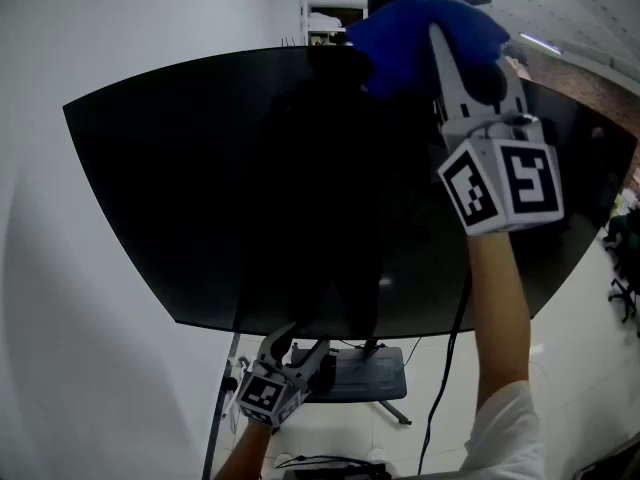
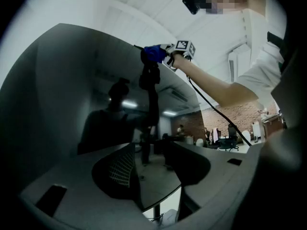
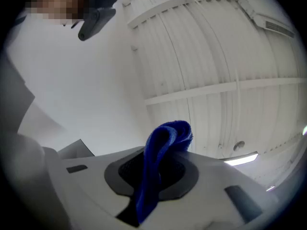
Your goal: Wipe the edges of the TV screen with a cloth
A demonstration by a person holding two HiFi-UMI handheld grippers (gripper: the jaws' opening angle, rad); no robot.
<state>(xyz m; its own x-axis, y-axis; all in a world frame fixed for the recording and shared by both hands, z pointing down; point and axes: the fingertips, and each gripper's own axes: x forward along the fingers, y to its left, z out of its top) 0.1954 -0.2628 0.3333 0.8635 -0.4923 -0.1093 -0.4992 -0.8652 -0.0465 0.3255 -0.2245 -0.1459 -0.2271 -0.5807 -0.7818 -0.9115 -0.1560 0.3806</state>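
Note:
A big black TV screen (image 1: 250, 188) fills the head view. At its top edge, right of the middle, my right gripper (image 1: 465, 58) is shut on a blue cloth (image 1: 420, 33) that lies bunched over that edge. The right gripper view shows the cloth (image 3: 163, 147) pinched between the jaws, with only ceiling beyond. My left gripper (image 1: 298, 350) is low down at the screen's bottom edge, jaws apart and nothing in them. From the left gripper view (image 2: 151, 176) I look up the glossy screen (image 2: 72, 95) to the cloth (image 2: 153, 53) at the top.
Below the screen stands the TV's stand base (image 1: 365, 373) on the pale floor, with a black cable (image 1: 450, 348) hanging beside it. A white wall (image 1: 60, 268) lies to the left. Office chairs (image 1: 625, 268) are at the far right.

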